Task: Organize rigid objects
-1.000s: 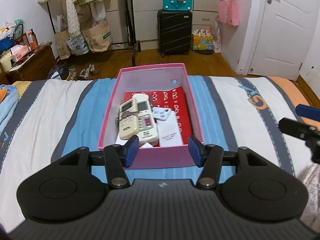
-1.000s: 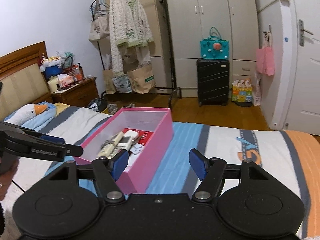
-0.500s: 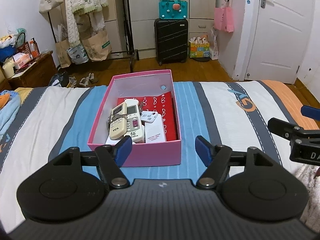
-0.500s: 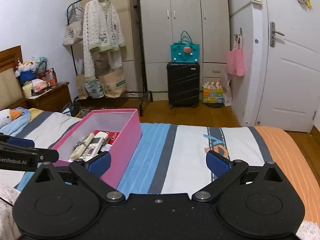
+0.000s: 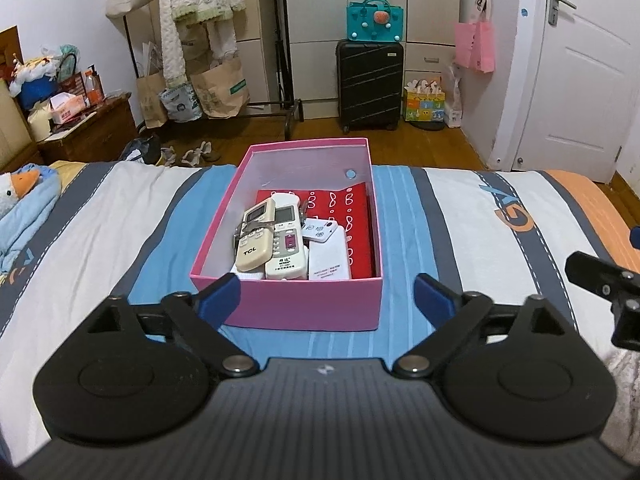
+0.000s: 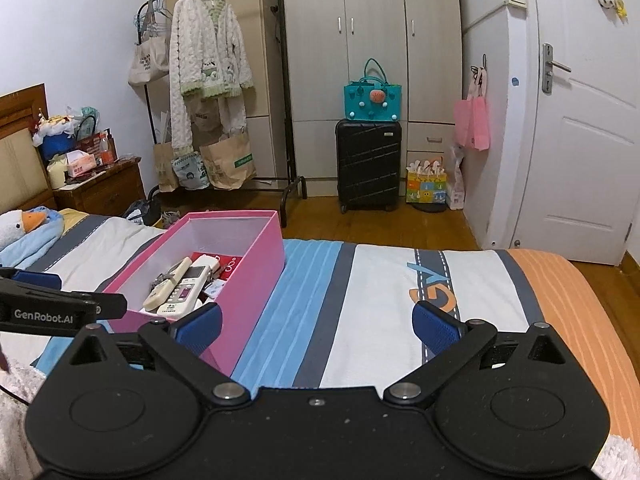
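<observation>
Pink box (image 5: 296, 312) lies lengthwise toward the wardrobe on the bed (image 5: 460, 216); remotes (image 5: 256, 240) inside point likewise. Left gripper (image 5: 326, 296) just spread wide, right gripper (image 6: 316, 328) too, seemingly both empty.

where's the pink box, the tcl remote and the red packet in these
pink box (image 5: 296, 306), left wrist view, on its near outer wall
tcl remote (image 5: 256, 242), left wrist view, on the middle of its face
red packet (image 5: 356, 216), left wrist view, on its bare right part

occluded: red packet (image 5: 352, 216) under remotes (image 5: 268, 240) | cropped: duck plush (image 5: 16, 188) at left edge
</observation>
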Available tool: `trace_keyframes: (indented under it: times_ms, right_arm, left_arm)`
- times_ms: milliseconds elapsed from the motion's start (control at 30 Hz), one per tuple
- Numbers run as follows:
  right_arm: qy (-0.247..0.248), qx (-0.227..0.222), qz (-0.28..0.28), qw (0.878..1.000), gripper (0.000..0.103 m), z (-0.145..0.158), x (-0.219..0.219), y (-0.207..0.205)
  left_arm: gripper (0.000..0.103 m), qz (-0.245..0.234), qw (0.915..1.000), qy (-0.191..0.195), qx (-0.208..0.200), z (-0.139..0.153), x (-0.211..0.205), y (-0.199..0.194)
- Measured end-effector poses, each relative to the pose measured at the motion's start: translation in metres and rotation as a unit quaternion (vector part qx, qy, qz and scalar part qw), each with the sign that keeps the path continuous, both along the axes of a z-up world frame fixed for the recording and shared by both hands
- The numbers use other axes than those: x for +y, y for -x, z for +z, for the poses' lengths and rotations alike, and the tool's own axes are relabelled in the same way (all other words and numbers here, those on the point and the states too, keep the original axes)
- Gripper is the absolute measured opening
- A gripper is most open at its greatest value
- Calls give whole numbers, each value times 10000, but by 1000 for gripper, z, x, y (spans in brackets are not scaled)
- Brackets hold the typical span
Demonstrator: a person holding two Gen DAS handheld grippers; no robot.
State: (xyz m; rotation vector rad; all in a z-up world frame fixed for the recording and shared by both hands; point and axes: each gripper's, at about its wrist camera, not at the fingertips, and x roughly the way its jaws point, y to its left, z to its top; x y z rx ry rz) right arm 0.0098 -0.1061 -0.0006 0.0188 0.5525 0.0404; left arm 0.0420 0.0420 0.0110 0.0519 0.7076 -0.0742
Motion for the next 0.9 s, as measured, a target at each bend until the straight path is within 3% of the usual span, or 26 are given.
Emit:
trace_keyframes:
  times_ms: [567,800,900]
  right_arm:
    - [-120,132,-23,9998,102,-1,-1,-1]
    - [-79,152,2,9999,102,-2,0,-1]
    - [-61,187,15,9998,102,-3,1,-1]
  left_arm:
    - [103,97,9995,33,315,-12,2,-7]
    - [103,183,9988,-110,451,-15,-2,-7]
    - [103,224,9970,-269,689,-18,-6,-11]
